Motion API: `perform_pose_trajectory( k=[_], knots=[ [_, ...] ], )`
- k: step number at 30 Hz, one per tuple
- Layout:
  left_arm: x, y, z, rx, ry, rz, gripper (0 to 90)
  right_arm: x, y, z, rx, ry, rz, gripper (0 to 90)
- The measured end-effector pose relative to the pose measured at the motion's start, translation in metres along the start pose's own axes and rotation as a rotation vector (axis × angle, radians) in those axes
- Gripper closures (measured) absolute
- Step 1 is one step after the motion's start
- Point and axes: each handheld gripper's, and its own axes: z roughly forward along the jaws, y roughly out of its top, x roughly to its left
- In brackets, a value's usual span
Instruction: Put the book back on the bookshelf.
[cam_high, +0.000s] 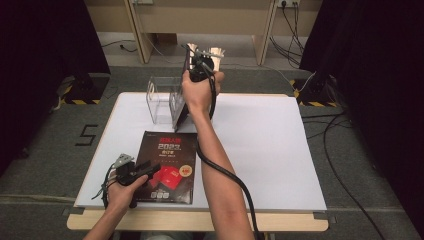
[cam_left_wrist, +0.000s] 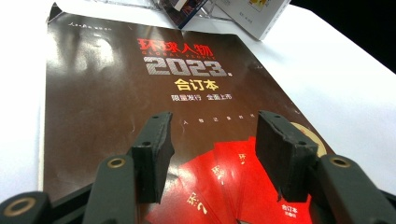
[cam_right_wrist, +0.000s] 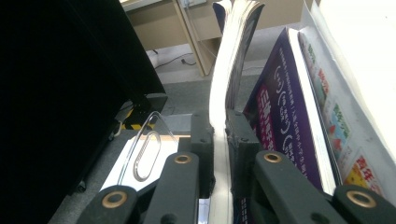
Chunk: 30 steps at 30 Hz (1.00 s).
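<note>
Right gripper view: the right gripper clamps a thin white-edged magazine upright, ready for the clear acrylic rack below; left gripper hovers apart above the dark-covered magazine.

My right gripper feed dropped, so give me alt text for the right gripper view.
The right gripper is shut on the edge of an upright magazine. Beside it stand a purple book and more books, with a clear plastic holder low on the left.
</note>
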Motion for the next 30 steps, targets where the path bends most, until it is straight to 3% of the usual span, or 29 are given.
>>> perform_pose_trajectory(
  k=[13,20,30],
  knots=[
    [0.000,-0.001,0.001,0.004,-0.001,0.003,45.2,-0.008,-0.011,0.009,0.040,-0.044,0.002,82.1],
    [-0.002,-0.001,0.001,0.003,-0.001,0.006,45.2,-0.005,-0.010,0.010,0.089,-0.076,-0.034,70.2],
    [-0.001,0.000,0.001,0.001,-0.001,0.005,45.2,-0.002,-0.015,0.004,0.073,-0.104,-0.062,59.1]
  ],
)
